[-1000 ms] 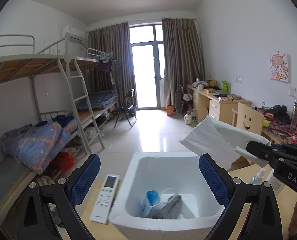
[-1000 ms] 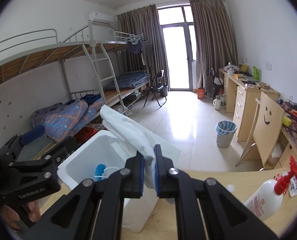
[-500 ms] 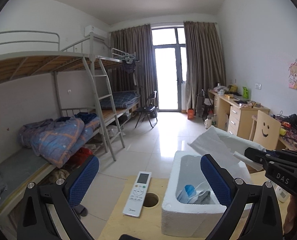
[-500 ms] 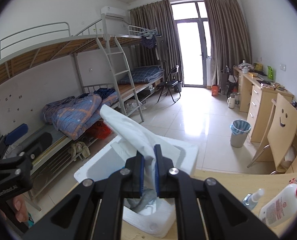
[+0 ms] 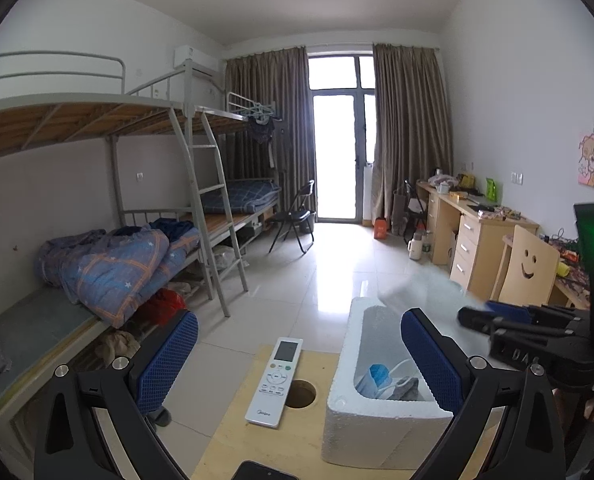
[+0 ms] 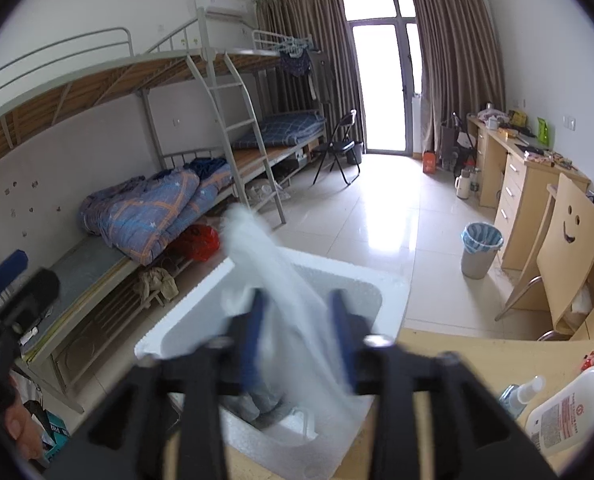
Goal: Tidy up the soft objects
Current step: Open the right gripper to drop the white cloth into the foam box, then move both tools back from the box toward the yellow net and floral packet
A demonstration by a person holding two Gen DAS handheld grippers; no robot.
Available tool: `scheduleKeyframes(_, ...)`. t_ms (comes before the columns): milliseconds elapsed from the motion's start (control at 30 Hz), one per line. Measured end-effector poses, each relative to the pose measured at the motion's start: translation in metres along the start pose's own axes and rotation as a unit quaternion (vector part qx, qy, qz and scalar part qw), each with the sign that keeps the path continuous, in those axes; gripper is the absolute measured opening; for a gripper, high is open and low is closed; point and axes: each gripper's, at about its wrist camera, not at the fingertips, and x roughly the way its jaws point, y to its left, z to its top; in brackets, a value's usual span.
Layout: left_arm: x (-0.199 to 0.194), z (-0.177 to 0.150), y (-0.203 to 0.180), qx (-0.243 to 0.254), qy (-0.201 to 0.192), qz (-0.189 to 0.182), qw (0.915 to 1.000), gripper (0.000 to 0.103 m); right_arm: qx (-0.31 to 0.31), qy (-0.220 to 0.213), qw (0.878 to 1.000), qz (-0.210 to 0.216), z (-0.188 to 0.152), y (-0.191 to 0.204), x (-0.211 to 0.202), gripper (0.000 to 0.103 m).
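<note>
A white cloth [image 6: 273,280] hangs blurred between the pads of my right gripper [image 6: 297,300], whose jaws are opening. The pads stand apart and no longer press on it. It hangs over a white foam box [image 6: 393,292] on the wooden table. In the left wrist view the same cloth [image 5: 425,292] is a pale smear above the box [image 5: 377,420], with the right gripper [image 5: 481,316] at its right. A blue item [image 5: 377,376] and a grey cloth [image 5: 407,386] lie in the box. My left gripper [image 5: 297,320] is open and empty, left of the box.
A white remote [image 5: 275,384] lies left of the box beside a round hole [image 5: 300,394] in the table. A dark phone [image 5: 265,474] shows at the near edge. A white bottle [image 6: 565,404] and a small spray bottle [image 6: 525,388] stand to the right.
The right jaws have gone from shut on the white cloth to apart, and the cloth now blurs downward over the box. The left gripper's view has slid left, leaving the box at its right.
</note>
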Motion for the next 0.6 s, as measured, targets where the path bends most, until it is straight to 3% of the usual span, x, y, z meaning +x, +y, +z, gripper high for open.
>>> scheduleKeyframes(33,-0.001,0.001,0.001,-0.004,-0.002,-0.001,1.0000,0.102,-0.001,-0.002,1.000,-0.002,-0.001,0.001,-0.001,0.072)
scheduleKeyframes(67,-0.003,0.001,0.002,-0.007,-0.004,-0.001,1.0000,0.102,-0.004,-0.006,1.000,-0.008,-0.002,0.002,-0.002,0.078)
scheduleKeyframes(600,-0.021,0.002,-0.006,-0.007,-0.008,-0.012,0.9999,0.102,-0.009,-0.028,1.000,0.001,-0.002,0.005,-0.048,0.079)
